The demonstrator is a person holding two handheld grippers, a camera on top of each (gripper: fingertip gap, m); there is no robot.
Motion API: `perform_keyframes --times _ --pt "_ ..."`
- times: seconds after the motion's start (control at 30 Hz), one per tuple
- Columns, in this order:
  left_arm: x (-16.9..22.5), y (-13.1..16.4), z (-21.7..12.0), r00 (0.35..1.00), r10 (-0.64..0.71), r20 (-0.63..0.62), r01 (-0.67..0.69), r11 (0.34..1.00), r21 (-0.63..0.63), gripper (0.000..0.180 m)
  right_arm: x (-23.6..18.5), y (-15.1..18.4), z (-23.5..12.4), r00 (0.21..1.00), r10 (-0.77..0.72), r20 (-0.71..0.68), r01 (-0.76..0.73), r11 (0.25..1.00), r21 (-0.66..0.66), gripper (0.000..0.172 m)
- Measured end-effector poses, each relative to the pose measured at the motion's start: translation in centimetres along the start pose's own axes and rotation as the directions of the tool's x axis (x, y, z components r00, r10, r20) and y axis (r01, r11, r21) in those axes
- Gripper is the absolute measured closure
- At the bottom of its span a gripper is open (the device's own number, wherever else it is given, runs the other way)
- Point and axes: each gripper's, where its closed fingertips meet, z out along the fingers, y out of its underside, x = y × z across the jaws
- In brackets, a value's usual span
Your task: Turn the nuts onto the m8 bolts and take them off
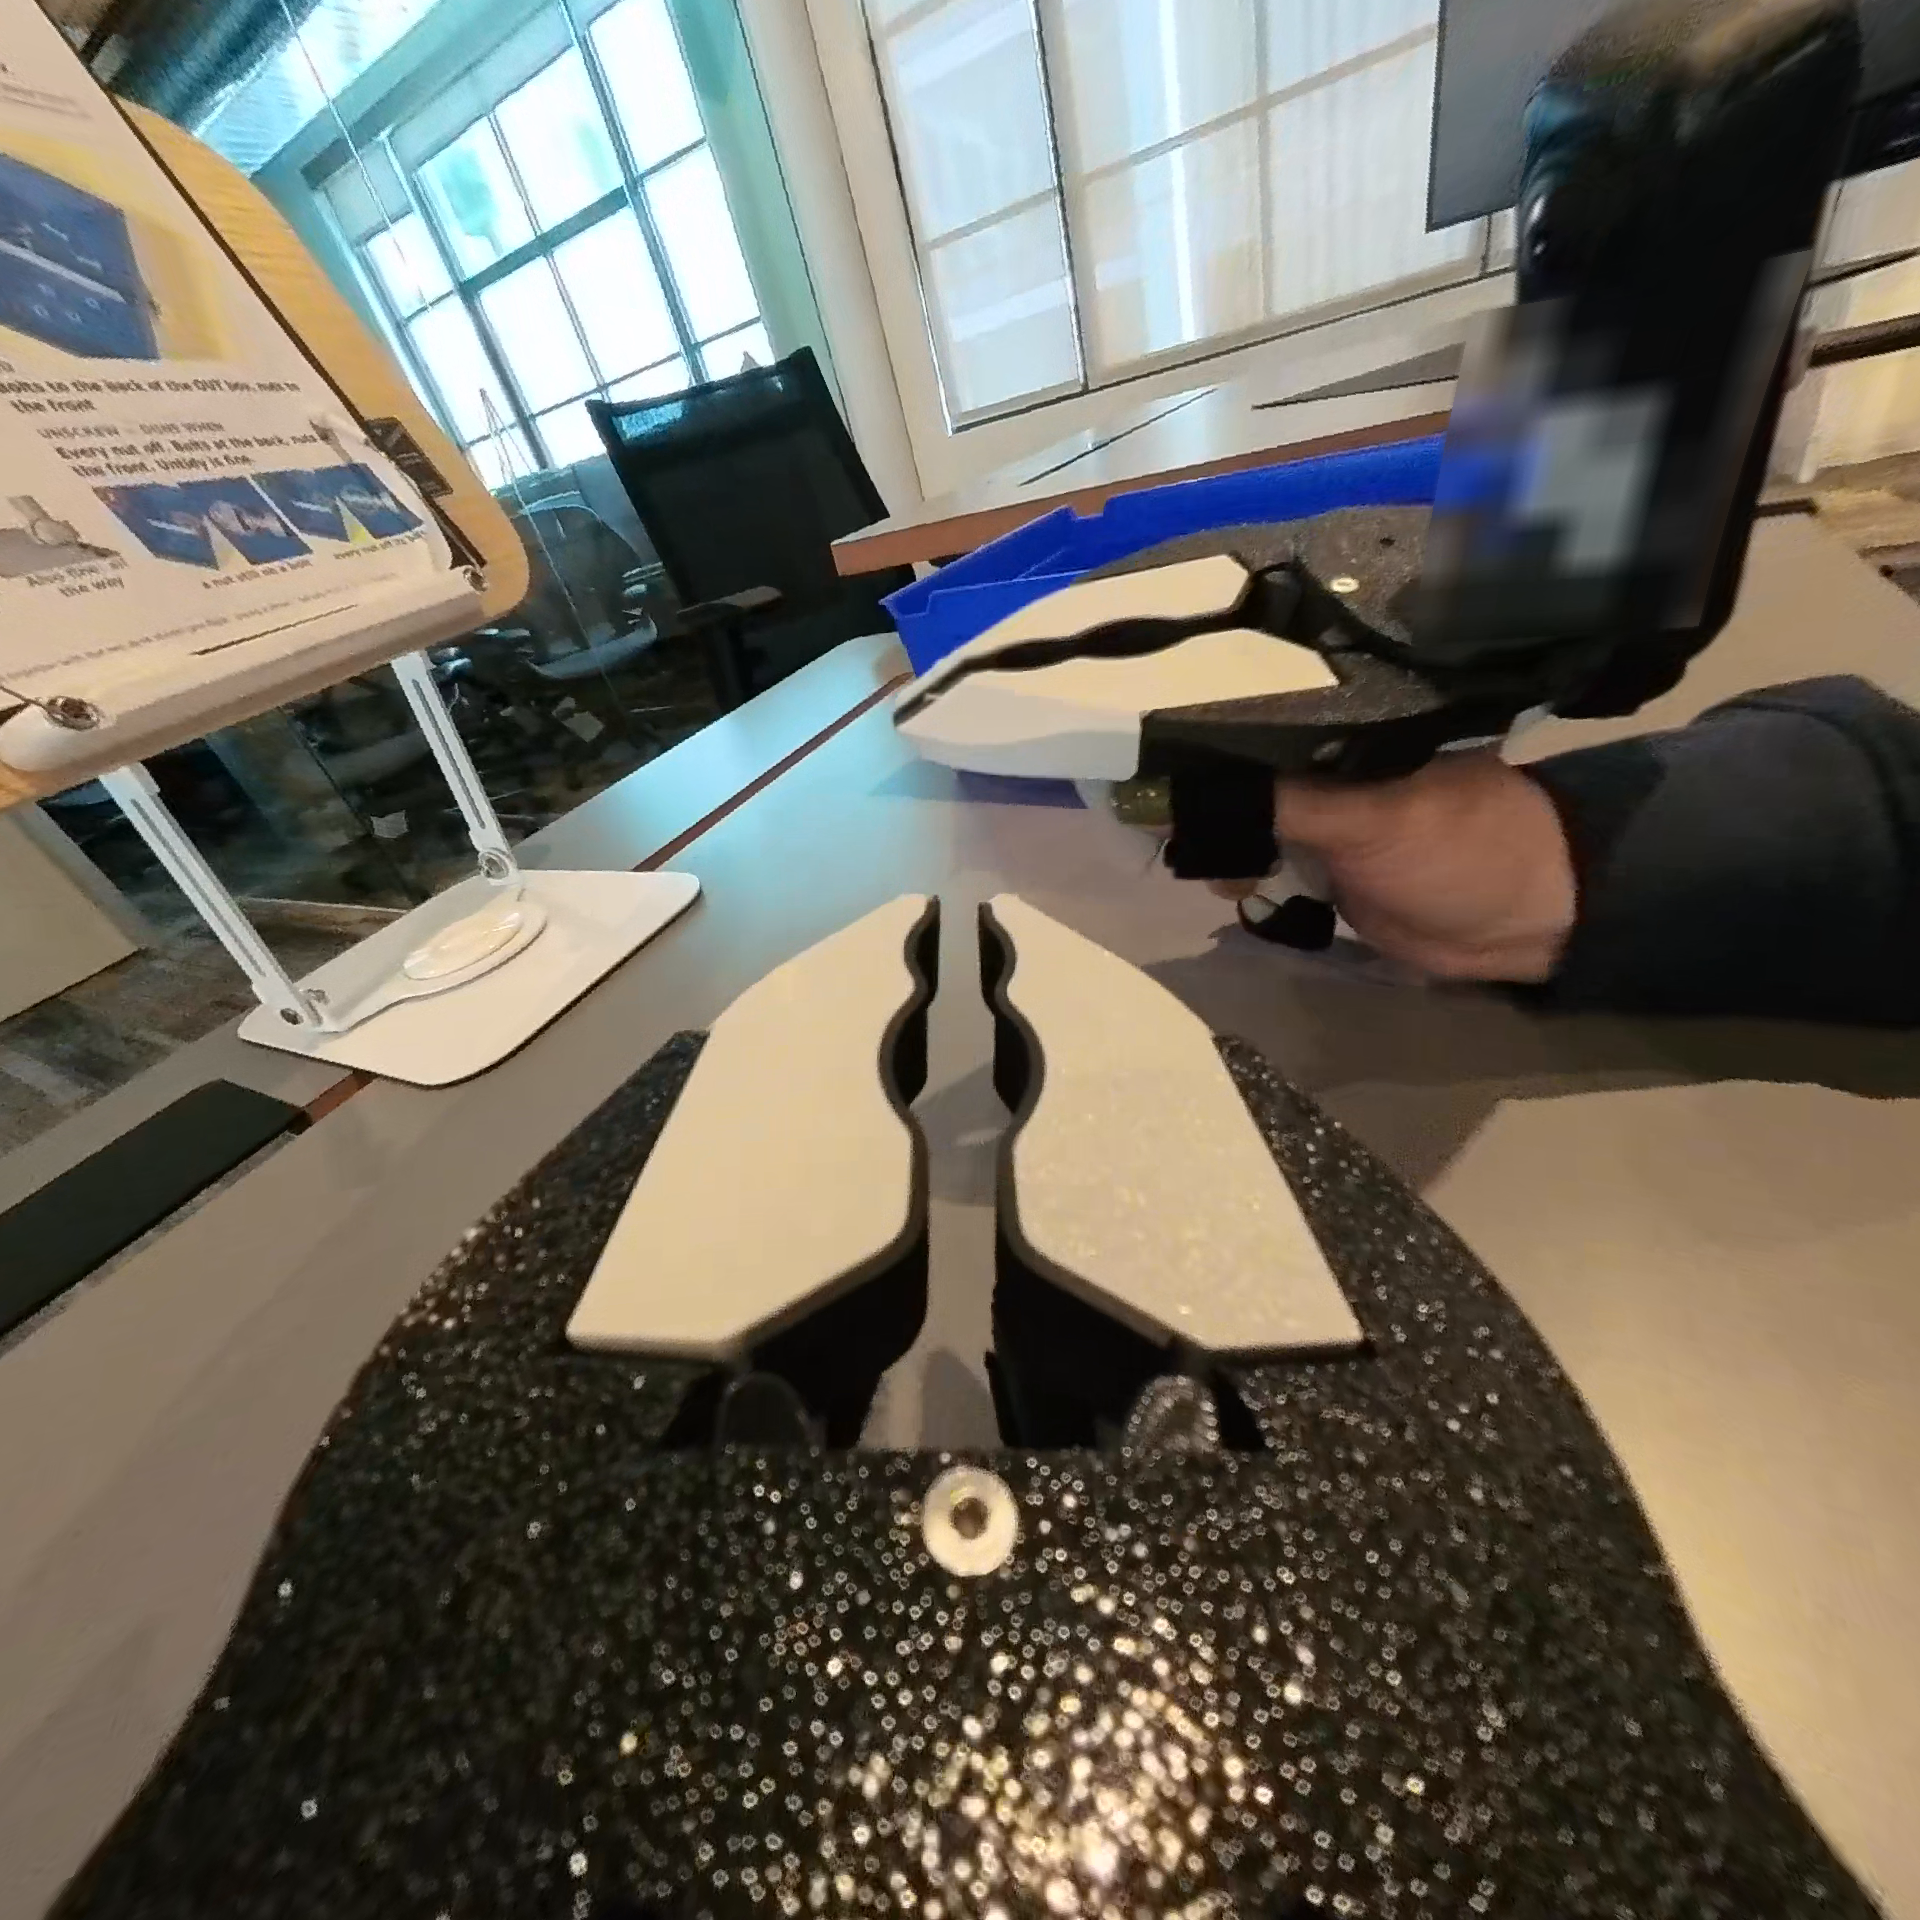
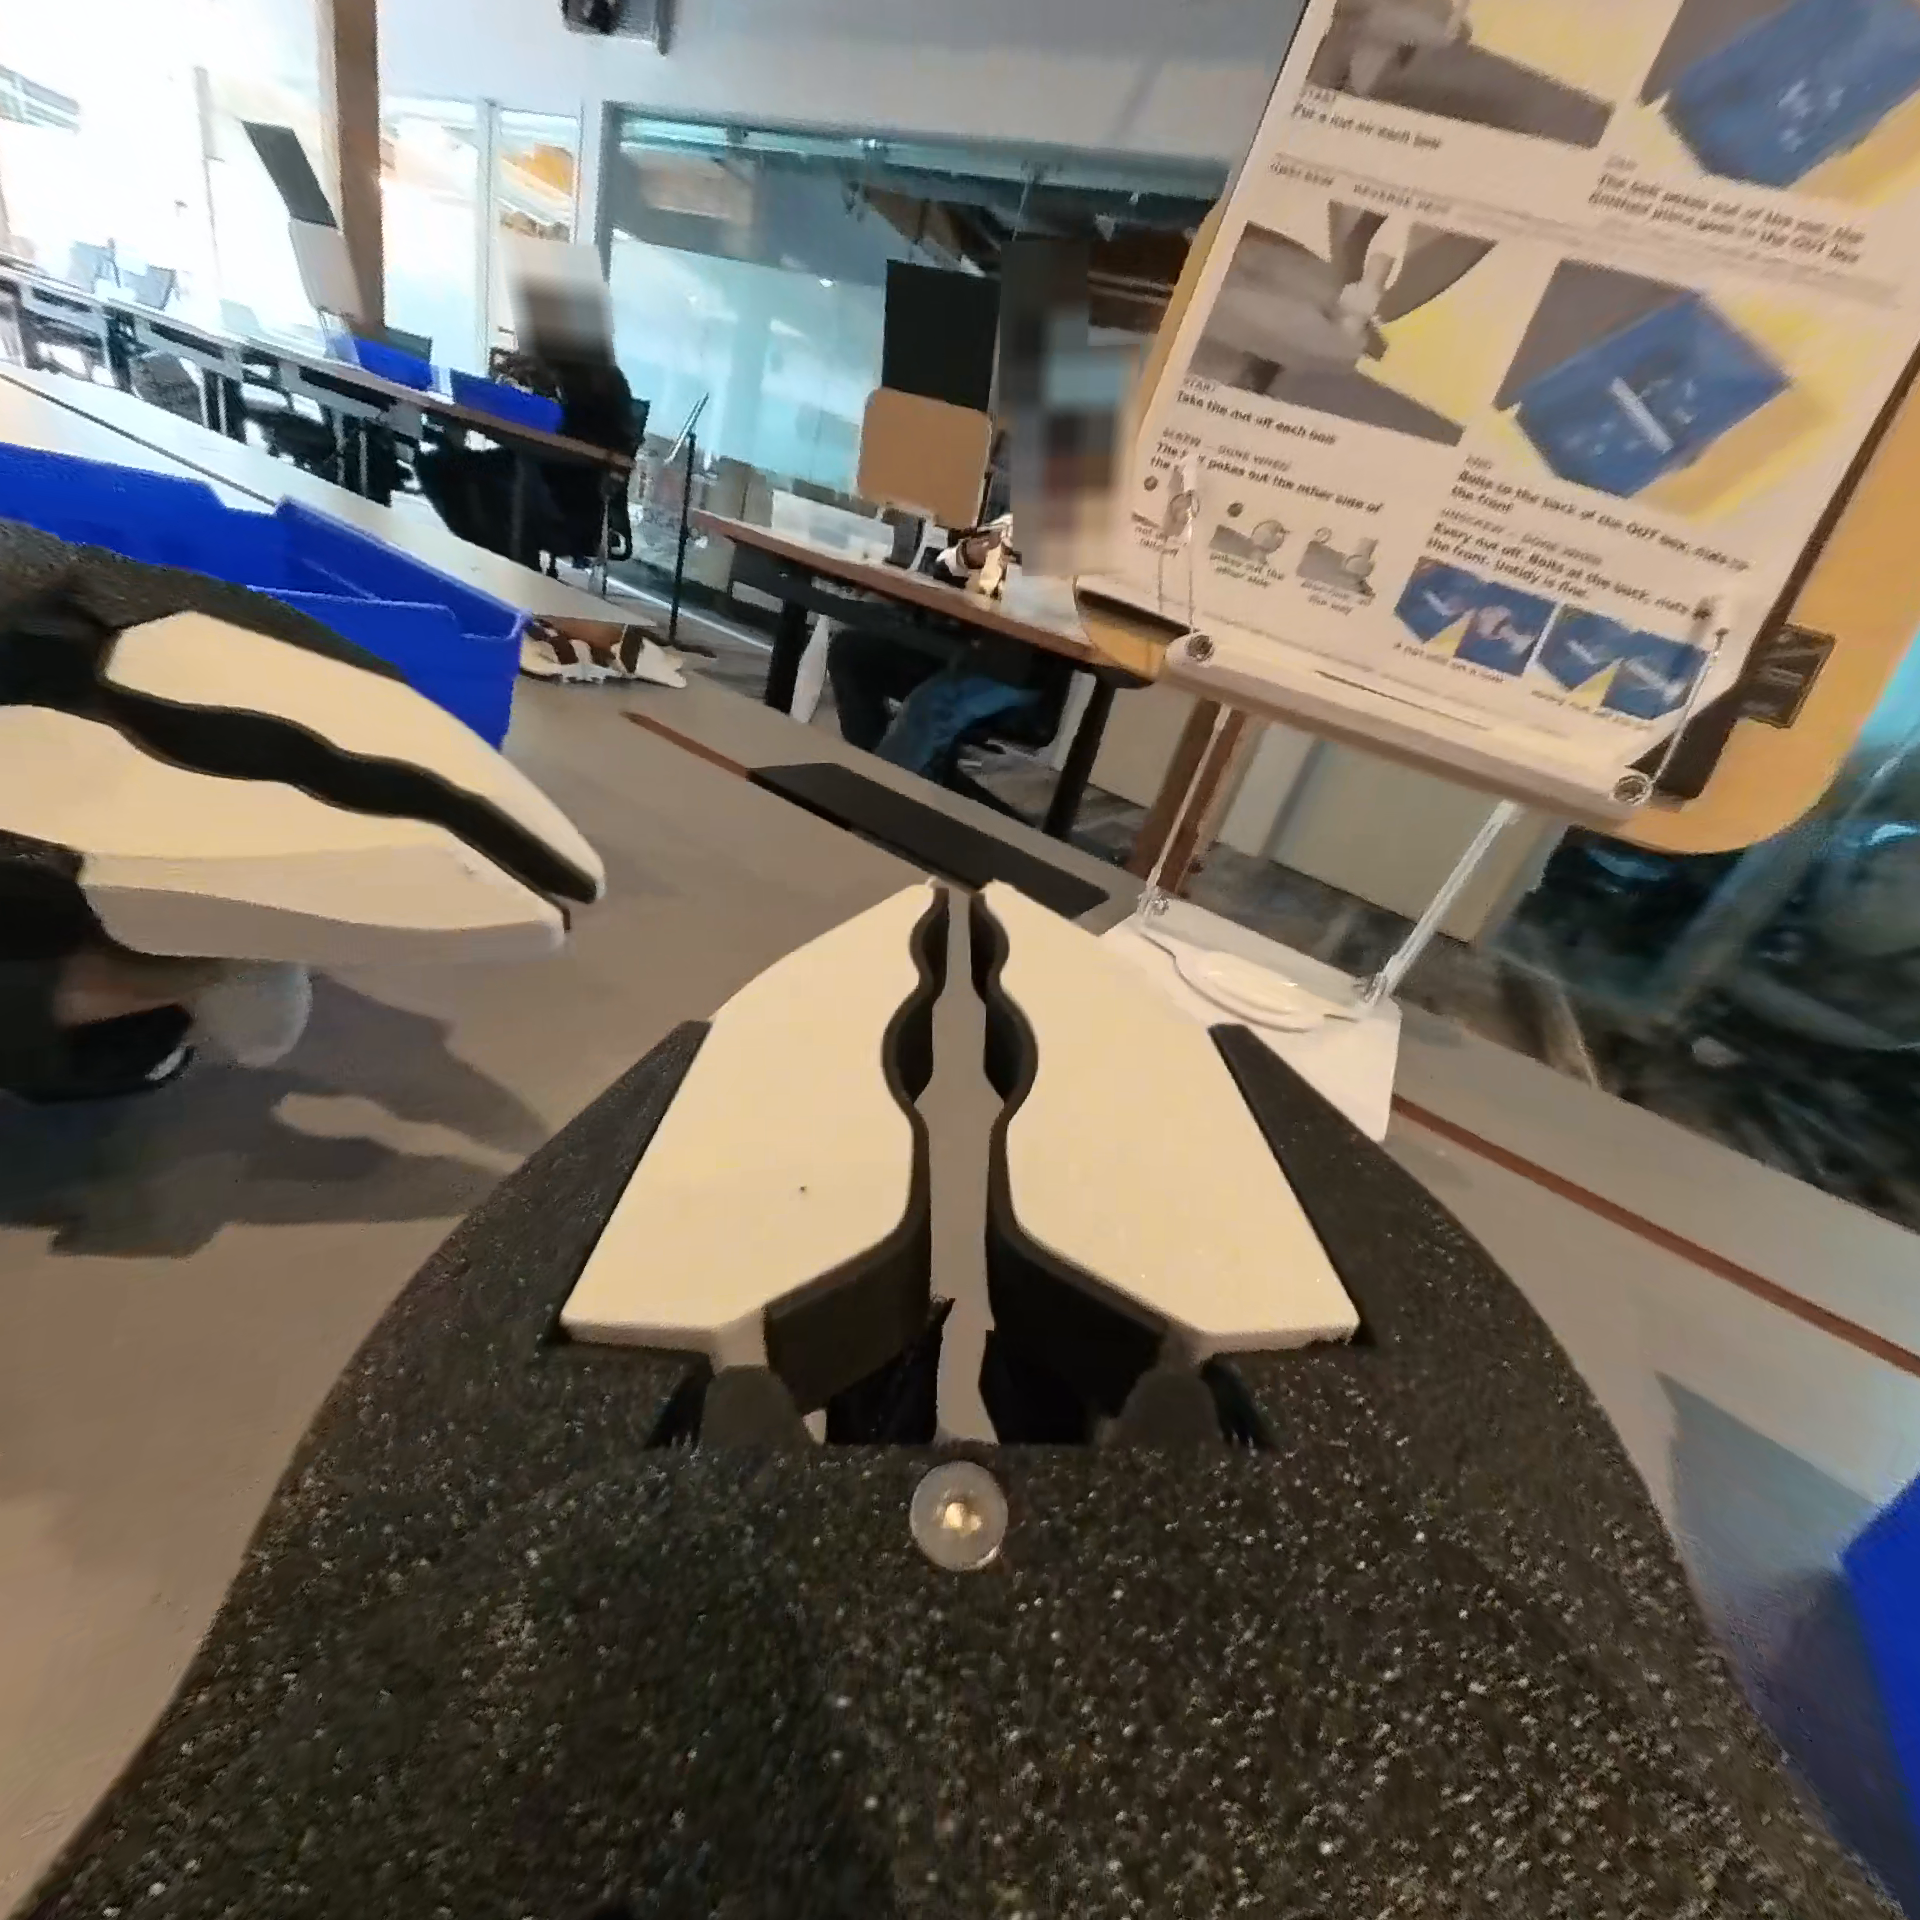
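No nut or bolt shows in either view. My left gripper [image 1: 960, 914] hovers over the grey table [image 1: 790, 810], its white fingers [image 1: 831, 1091] drawn together with only a thin slit between them and nothing in it. It also shows at the left of the right wrist view [image 2: 566, 904], fingers together and bare. My right gripper [image 2: 958, 894] is shut with nothing between its pads. In the left wrist view it [image 1: 906, 712] is held by a hand [image 1: 1455, 862] to the right, in front of a blue bin [image 1: 997, 582].
An instruction sheet on a white stand [image 1: 468, 966] is at the table's edge, also in the right wrist view [image 2: 1299, 997]. The blue bin [image 2: 312, 592] lies behind the left gripper. A black strip [image 2: 935, 831] is set in the table. Another blue thing [image 2: 1886, 1621] is at the lower right. The left gripper's tips are roughly 7 cm from the right gripper's.
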Motion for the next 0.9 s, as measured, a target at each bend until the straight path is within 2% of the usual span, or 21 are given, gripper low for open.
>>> perform_keyframes --times 0.13,0.17,0.23,0.3,0.37,0.43,0.47,0.53,0.6,0.67,0.8,0.9 --pt "0.1 -1.0 -0.3 0.998 0.055 0.028 -0.055 0.998 0.006 0.176 -0.9 0.8 0.0 0.999 -0.013 0.050 0.012 1.000 0.015 0.168" --pt "0.3 -2.0 -0.5 0.998 0.065 0.027 -0.065 0.998 0.008 0.179 -0.9 0.8 0.0 0.998 -0.006 0.057 0.005 1.000 0.015 0.168" --pt "0.7 -5.7 -1.5 0.999 0.040 0.032 -0.041 0.999 0.004 0.180 -0.9 0.7 0.0 0.997 0.023 0.072 -0.025 0.999 0.032 0.168" --pt "-1.1 -9.9 -4.0 0.986 -0.015 0.164 0.016 1.000 -0.001 0.180 -1.0 0.6 0.1 0.996 0.038 0.083 -0.042 0.998 0.039 0.167" --pt "-3.9 -12.1 -7.5 0.955 -0.042 0.292 0.058 0.997 -0.044 0.180 -1.2 0.8 0.3 0.995 0.039 0.093 -0.042 0.999 0.031 0.167" --pt "-8.2 -11.8 -11.1 0.904 -0.017 0.427 0.101 0.979 -0.176 0.180 -1.5 0.8 0.3 0.994 0.029 0.106 -0.032 0.999 0.032 0.167" --pt "-10.7 -10.7 -13.0 0.869 -0.008 0.495 0.161 0.950 -0.267 0.172 -1.7 0.7 0.3 0.993 0.023 0.112 -0.027 0.999 0.035 0.167" --pt "-14.7 -7.0 -16.2 0.816 -0.054 0.575 0.353 0.835 -0.422 0.160 -2.0 0.7 0.4 0.992 0.013 0.126 -0.018 0.999 0.035 0.167" --pt "-16.6 -2.2 -18.5 0.755 -0.213 0.621 0.592 0.630 -0.503 0.149 -2.2 0.8 0.5 0.991 0.000 0.133 -0.005 0.999 0.032 0.167" --pt "-17.7 2.3 -20.4 0.666 -0.327 0.671 0.738 0.422 -0.527 0.139 -2.5 0.7 0.5 0.990 -0.009 0.141 0.005 0.999 0.033 0.167" --pt "-19.6 8.9 -23.5 0.570 -0.315 0.759 0.821 0.181 -0.542 0.136 -2.7 0.8 0.5 0.988 -0.015 0.153 0.011 0.999 0.030 0.167" --pt "-20.0 12.1 -24.7 0.539 -0.283 0.793 0.837 0.070 -0.543 0.140 -2.9 0.9 0.6 0.986 -0.020 0.163 0.016 1.000 0.027 0.167"
